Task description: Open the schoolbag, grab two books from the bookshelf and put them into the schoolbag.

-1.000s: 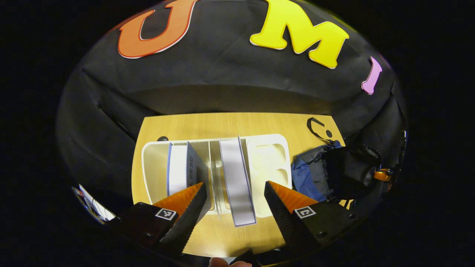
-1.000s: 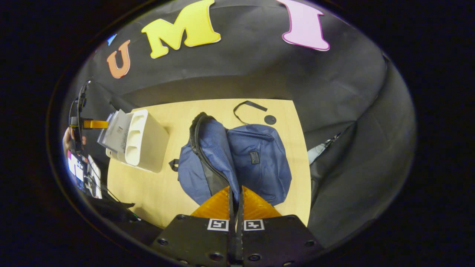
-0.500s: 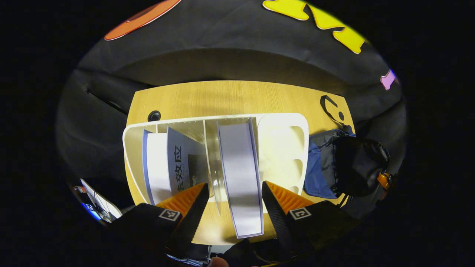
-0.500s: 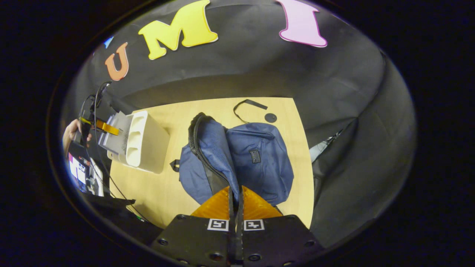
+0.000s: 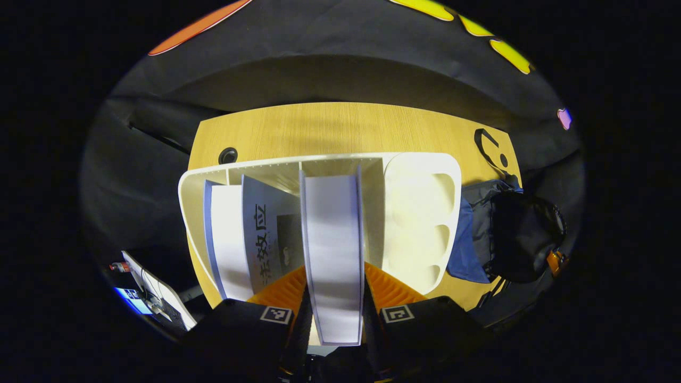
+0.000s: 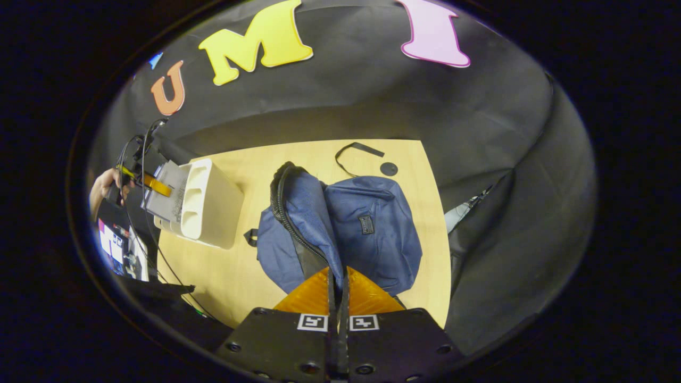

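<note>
Two fingers of my left gripper [image 5: 335, 303] are clamping the book [image 5: 332, 250] at 6 o'clock in the bookshelf [image 5: 420, 213]; my right gripper [image 6: 338, 290], closed, is pinching the schoolbag [image 6: 367, 229] opening. Pulling crooked is risking tipping the shelf.

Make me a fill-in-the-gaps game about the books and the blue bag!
1. The left gripper is closed on a ___.
2. That book stands in the white ___.
3. The schoolbag is the colour ___.
4. The right gripper pinches the schoolbag's open ___.

Missing words: book; bookshelf; blue; edge
</note>
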Action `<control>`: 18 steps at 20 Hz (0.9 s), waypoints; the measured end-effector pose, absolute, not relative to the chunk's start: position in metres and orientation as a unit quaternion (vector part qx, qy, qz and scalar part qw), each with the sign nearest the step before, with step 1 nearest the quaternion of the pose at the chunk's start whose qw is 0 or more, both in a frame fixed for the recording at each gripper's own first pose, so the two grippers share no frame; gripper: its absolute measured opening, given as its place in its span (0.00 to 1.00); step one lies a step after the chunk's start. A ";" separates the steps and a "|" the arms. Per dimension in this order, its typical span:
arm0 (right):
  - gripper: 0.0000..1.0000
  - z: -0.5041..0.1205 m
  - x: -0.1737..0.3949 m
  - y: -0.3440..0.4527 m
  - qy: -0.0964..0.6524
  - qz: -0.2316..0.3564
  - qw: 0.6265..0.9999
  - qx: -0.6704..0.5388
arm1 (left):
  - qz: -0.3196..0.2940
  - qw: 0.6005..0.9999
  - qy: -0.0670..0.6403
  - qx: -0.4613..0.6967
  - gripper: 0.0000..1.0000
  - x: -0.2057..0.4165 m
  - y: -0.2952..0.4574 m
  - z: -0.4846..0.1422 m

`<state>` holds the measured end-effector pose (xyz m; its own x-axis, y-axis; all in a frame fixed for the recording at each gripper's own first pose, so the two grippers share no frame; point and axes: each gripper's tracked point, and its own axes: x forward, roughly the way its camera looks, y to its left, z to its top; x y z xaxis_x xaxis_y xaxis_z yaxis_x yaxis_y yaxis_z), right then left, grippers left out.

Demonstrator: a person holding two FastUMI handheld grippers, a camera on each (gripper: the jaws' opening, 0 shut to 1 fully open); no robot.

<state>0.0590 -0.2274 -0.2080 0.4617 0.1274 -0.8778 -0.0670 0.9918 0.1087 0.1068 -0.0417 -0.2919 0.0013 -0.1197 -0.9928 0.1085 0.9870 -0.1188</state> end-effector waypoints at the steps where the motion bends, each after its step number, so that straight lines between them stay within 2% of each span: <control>1: 0.00 -0.208 0.058 -0.226 0.516 0.058 0.854 0.029 | -0.080 0.707 0.703 -0.005 0.45 0.103 -0.041 -0.288; 9: 0.00 -0.205 0.060 -0.220 0.513 0.070 0.855 0.019 | -0.123 0.741 0.661 0.004 0.41 0.067 -0.016 -0.206; 14: 0.00 -0.204 0.060 -0.219 0.511 0.076 0.856 0.008 | -0.127 0.777 0.616 -0.036 0.41 0.049 0.003 -0.135; 15: 0.03 -0.204 0.059 -0.218 0.511 0.076 0.856 0.008 | -0.128 0.784 0.606 -0.047 0.41 0.046 0.004 -0.125; 16: 0.00 -0.204 0.059 -0.218 0.510 0.076 0.857 0.008 | -0.127 0.790 0.597 -0.057 0.41 0.044 0.006 -0.116; 18: 0.00 -0.203 0.059 -0.218 0.507 0.075 0.859 0.010 | -0.141 0.803 0.574 -0.080 0.41 0.043 -0.001 -0.102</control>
